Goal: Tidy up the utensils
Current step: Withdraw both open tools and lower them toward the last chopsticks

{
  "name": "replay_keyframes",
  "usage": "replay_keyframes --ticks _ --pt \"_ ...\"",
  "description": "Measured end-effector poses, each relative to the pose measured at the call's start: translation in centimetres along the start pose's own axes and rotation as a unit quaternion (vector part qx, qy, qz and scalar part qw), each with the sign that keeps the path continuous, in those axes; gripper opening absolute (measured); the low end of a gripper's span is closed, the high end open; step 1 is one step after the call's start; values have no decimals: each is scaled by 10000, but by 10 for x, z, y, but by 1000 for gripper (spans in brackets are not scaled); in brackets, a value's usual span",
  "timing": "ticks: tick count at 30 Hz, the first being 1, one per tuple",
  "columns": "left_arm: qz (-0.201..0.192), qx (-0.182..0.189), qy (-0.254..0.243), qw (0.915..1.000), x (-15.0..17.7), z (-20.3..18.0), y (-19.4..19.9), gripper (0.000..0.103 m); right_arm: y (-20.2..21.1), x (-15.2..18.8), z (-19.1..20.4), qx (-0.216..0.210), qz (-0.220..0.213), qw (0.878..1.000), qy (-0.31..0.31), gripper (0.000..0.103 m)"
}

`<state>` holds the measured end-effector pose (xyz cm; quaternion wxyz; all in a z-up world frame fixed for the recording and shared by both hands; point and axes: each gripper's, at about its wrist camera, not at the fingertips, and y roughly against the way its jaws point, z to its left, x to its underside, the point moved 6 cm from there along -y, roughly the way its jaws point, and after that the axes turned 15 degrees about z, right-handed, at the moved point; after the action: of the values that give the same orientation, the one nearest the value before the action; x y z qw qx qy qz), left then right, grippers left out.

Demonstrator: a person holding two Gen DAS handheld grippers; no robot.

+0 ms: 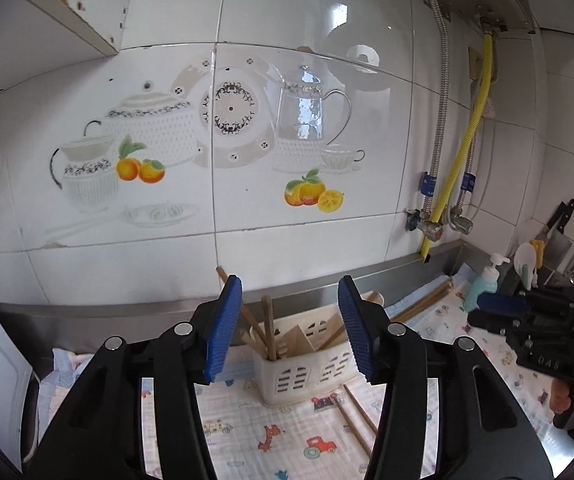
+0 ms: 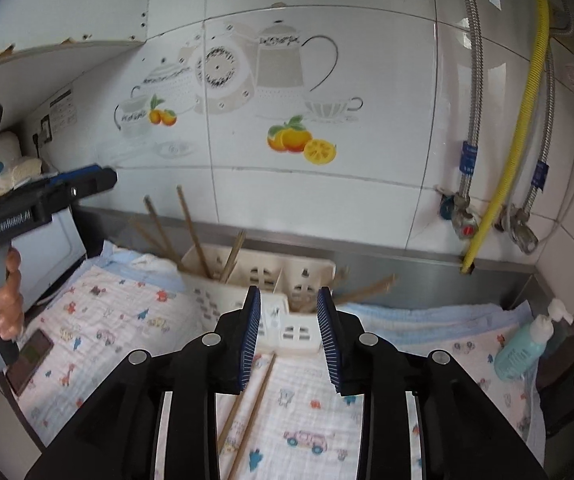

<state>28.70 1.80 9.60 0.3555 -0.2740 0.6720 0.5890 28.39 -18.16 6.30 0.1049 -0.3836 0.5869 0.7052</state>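
A cream slotted utensil holder (image 1: 307,376) stands on a printed cloth with several wooden chopsticks (image 1: 269,328) upright in it. My left gripper (image 1: 291,328) is open just in front of and above the holder, with nothing between its blue pads. In the right wrist view my right gripper (image 2: 289,340) is open before the holder (image 2: 211,300), also with nothing in it. A loose pair of chopsticks (image 2: 253,400) lies on the cloth under it, and more chopsticks (image 2: 363,286) stick out at the holder's right side. The loose pair (image 1: 357,420) also shows in the left wrist view.
The right gripper (image 1: 483,314) shows at the right edge, the left gripper (image 2: 103,180) and a hand (image 2: 5,300) at the left edge. A teal pump bottle (image 2: 523,344) stands right, a phone (image 2: 27,360) lies left. Pipes (image 2: 507,160) run down the tiled wall; knives (image 1: 559,236) hang far right.
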Motion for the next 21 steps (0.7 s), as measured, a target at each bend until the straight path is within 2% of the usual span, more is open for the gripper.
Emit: replay_keyframes --ticks 2,6,10,14,21 --pt "27 26 59 10000 13 1 5 53 -4 20 6 -26 102 9999 12 30" --pt "9 -123 154 9998 40 5 15 70 -17 63 18 -78 331 9994 -48 30" --pt "127 -283 191 9993 67 8 17 79 -37 107 30 -189 625 9977 -179 30" --pt "245 -374 290 9986 94 13 17 89 -57 140 42 -80 842 9963 -177 30" --pt "529 -651 252 9962 133 15 8 90 -84 168 56 -248 1081 9931 -373 30"
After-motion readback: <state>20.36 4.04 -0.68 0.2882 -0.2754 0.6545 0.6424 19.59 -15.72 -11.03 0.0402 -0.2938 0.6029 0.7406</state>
